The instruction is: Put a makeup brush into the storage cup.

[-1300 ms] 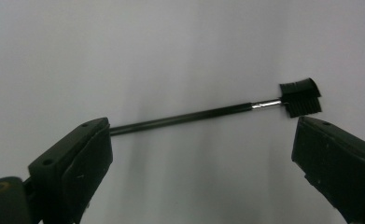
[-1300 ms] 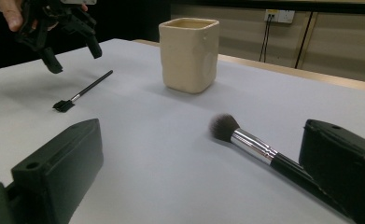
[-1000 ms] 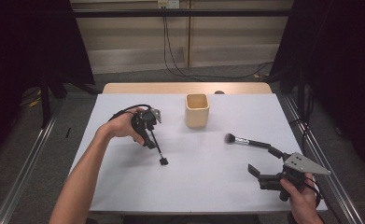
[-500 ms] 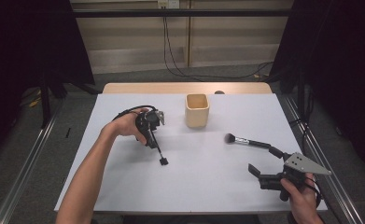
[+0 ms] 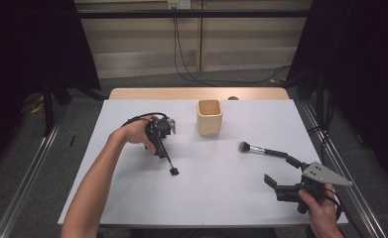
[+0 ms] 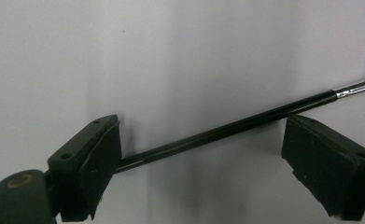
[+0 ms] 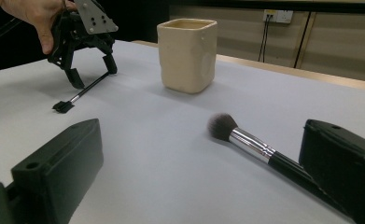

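A white surface (image 5: 132, 198) is seen from above, with a person's forearms entering from the bottom of the frame. Left of centre, the left claw (image 5: 161, 147) is held pointing down over a thin black brush (image 5: 167, 161), whose small flat head lies toward the lower right of that claw. In the left gripper view the thin brush handle (image 6: 227, 130) is seen lying flat on the surface between the two black jaws; the jaws stand wide apart, have just been opening a little further, and are not pressing on it, though the handle passes close to the jaw at the left of that frame.

Near the upper middle a cream cup (image 5: 209, 117) stands upright, well apart from both brushes. At the lower right, the right claw (image 5: 276, 184) is held low and open, with nothing gripped. Just beyond it a fluffy brush (image 5: 263, 150) with a black handle and a silver collar lies flat, its soft head pointing toward the centre.

Several risks can be judged from here. Because the thin handle lies flat on the surface, it could be pushed aside or rolled away as the left jaws close. A grip taken near the end of the handle could let the brush swing and slip free when lifted. The light cup might be tipped if struck on approach.
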Demonstrator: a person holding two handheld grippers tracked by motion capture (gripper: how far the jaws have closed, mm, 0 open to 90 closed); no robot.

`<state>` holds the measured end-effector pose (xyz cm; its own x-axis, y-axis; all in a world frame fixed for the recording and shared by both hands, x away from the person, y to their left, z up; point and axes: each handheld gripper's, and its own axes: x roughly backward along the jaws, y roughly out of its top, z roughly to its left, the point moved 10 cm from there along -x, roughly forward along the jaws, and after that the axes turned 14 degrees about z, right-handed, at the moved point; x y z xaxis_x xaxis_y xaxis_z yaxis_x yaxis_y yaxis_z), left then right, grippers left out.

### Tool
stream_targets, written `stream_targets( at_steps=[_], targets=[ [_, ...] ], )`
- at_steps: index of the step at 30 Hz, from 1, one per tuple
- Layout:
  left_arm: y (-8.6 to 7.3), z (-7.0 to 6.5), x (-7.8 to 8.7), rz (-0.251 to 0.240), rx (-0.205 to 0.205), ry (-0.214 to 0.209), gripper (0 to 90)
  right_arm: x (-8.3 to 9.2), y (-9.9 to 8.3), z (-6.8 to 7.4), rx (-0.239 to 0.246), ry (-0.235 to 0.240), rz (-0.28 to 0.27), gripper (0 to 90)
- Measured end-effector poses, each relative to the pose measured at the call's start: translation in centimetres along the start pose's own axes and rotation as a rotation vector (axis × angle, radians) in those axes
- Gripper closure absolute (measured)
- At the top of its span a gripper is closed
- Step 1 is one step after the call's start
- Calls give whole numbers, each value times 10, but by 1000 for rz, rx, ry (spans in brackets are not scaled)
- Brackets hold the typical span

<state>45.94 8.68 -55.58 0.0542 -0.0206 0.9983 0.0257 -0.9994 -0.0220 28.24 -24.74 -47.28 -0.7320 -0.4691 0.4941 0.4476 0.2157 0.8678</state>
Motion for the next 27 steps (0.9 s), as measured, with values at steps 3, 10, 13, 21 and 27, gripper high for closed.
stream_targets(
  at_steps=[3, 10, 13, 21, 27],
  targets=[
    [0, 1, 0, 4, 5, 9, 135, 0, 0, 1, -1, 4, 1, 0],
    [0, -5, 2, 42, 10, -1, 237, 0, 0, 2, 5, 3, 2, 0],
    [0, -7, 4, 50, 8, -1, 315, 0, -1, 2, 5, 3, 3, 0],
    [1, -13, 7, 67, 19, -4, 470, -1, -1, 2, 6, 4, 10, 0],
    [1, -18, 8, 91, 14, -15, 606, 0, -1, 1, -2, 7, 9, 0]
  ],
)
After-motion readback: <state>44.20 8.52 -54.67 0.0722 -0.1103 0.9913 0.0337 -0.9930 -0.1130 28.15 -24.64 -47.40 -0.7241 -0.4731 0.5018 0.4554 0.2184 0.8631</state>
